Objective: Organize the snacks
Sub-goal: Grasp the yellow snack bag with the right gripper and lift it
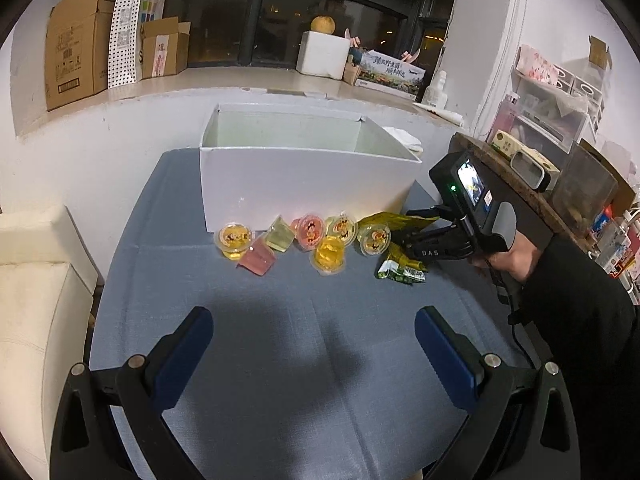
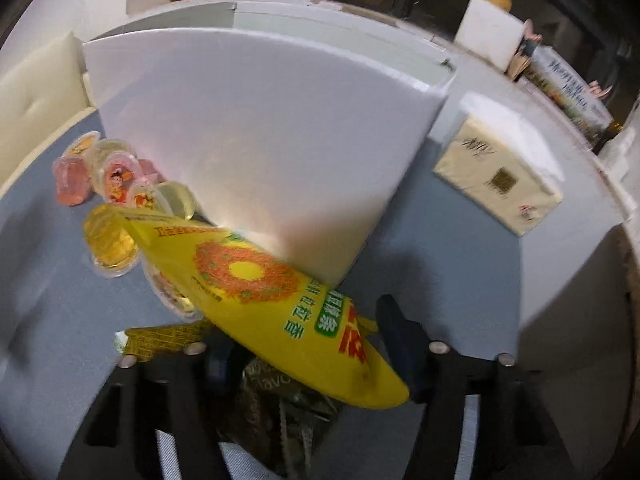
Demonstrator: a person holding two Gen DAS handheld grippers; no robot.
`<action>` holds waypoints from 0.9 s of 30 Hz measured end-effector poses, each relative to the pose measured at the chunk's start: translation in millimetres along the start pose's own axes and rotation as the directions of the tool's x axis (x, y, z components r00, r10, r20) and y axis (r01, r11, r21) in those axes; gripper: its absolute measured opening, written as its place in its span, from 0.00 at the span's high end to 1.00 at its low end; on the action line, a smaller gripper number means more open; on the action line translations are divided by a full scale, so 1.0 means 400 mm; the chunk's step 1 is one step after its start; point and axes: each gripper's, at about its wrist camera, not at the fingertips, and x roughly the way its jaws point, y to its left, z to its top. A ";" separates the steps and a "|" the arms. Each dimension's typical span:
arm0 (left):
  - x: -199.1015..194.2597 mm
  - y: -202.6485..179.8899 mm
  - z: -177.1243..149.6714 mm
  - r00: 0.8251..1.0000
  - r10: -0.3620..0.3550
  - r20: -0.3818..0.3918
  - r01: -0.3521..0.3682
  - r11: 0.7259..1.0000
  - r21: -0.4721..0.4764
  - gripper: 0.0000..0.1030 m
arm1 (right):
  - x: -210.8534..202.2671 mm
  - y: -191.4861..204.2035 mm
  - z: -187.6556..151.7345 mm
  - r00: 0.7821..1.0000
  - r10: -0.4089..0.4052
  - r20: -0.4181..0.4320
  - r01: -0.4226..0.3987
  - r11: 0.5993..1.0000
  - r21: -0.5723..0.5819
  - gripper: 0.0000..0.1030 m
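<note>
Blue tablecloth (image 1: 280, 360): left tongs (image 1: 314, 344) gape empty; right tongs (image 2: 308, 354) pinch yellow packet (image 2: 260, 292).

**Premises: lived-in home interior, room used partly for storage**

A cream upholstered seat (image 1: 36, 280) stands beside a cloth-covered table (image 1: 280, 340). Cardboard cartons (image 1: 76, 48) and a dotted paper bag (image 1: 126, 32) line a ledge below a dark window (image 1: 280, 20). A white foam box (image 1: 323, 54) bears a round fruit (image 1: 323, 24). A cluttered shelf (image 1: 560, 112) of household goods occupies the right wall. A tissue pack (image 2: 496, 176) lies on the table.
</note>
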 end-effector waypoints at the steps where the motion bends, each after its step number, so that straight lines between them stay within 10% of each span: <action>1: 0.000 -0.002 -0.002 1.000 -0.002 -0.001 0.002 1.000 0.001 0.00 | -0.003 0.002 -0.001 1.000 0.002 0.002 -0.002 1.000 -0.004 0.46; 12: 0.016 -0.021 -0.015 1.000 0.006 -0.012 -0.005 1.000 0.015 0.00 | -0.160 0.051 -0.050 0.995 -0.012 0.100 0.010 1.000 0.019 0.63; 27: 0.123 0.036 0.028 0.997 0.073 -0.001 -0.072 0.997 0.035 0.00 | -0.313 0.068 -0.125 0.960 0.184 0.208 -0.244 0.918 0.312 0.64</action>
